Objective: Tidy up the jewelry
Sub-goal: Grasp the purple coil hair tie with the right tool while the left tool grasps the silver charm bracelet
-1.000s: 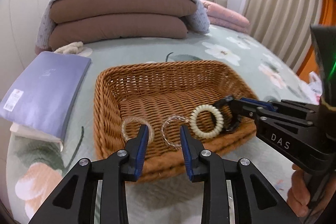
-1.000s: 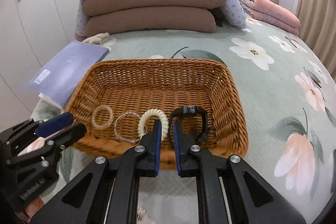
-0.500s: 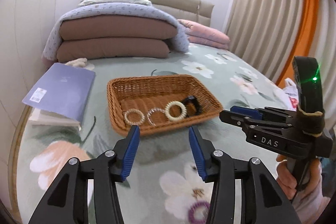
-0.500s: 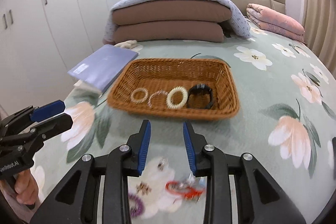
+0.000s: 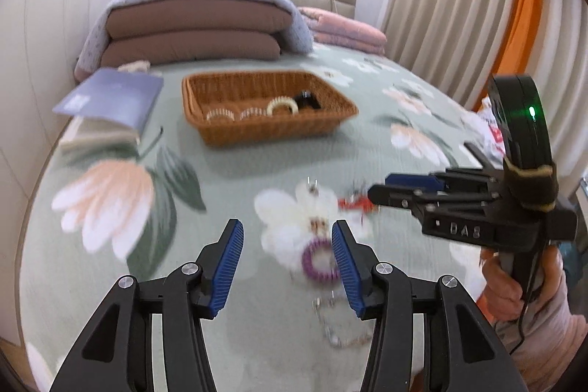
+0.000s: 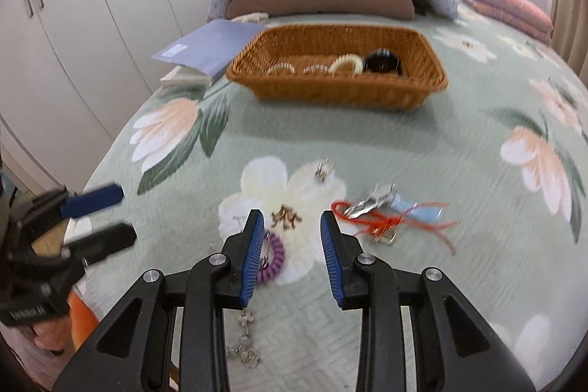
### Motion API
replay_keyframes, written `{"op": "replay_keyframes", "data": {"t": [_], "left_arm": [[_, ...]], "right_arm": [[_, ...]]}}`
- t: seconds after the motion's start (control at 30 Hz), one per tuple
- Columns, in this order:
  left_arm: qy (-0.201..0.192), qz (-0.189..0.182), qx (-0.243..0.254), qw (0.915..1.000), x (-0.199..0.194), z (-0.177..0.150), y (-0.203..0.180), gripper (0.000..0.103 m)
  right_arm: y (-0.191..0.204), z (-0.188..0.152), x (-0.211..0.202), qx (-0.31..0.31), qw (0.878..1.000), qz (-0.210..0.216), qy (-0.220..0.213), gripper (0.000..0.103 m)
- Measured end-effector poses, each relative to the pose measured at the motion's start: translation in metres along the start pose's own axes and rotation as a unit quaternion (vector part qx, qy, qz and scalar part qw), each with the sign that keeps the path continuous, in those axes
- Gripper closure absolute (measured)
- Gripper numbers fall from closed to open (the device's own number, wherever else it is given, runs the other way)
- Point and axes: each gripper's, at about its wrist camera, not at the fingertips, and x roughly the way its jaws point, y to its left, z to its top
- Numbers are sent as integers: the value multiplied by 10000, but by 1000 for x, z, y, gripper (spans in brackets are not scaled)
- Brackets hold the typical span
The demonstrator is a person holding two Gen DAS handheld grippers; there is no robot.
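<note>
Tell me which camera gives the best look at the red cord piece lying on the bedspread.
The right wrist view. There the red cord piece lies in full sight right of the open right gripper, its loose ends spread. In the left wrist view only a blurred red scrap shows, partly hidden behind the right gripper.

Woven wicker basket, quilted bedspread

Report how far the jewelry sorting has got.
Done: four ring-shaped pieces lie in the wicker basket. In hand: nothing; left gripper and right gripper are open. Left on the bedspread: purple coil bracelet, red cord piece, several small items.
</note>
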Motion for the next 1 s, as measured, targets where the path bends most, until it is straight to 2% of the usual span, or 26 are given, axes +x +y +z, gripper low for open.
{"op": "replay_keyframes", "data": {"t": [0.3,0.37,0.5,0.7,0.83,1.0], "left_arm": [[528,-162,-134,9984,23,-47,-9,51],[643,-169,-106,9977,30,-53,-13,51],[849,-179,-92,9962,45,-65,-20,51],[929,-116,-94,9956,55,-74,-24,51],[903,-102,-70,9958,55,-77,-25,51],[869,-44,4,9962,55,-79,-27,52]], "right_arm": [[-4,-20,24,236,9984,381,333,69],[-3,-24,29,270,9976,505,393,73],[1,-28,38,236,9966,635,459,75],[3,-28,54,237,9962,636,553,80],[0,-29,56,248,9978,374,496,80],[-11,-28,59,362,9973,381,511,80]]}}
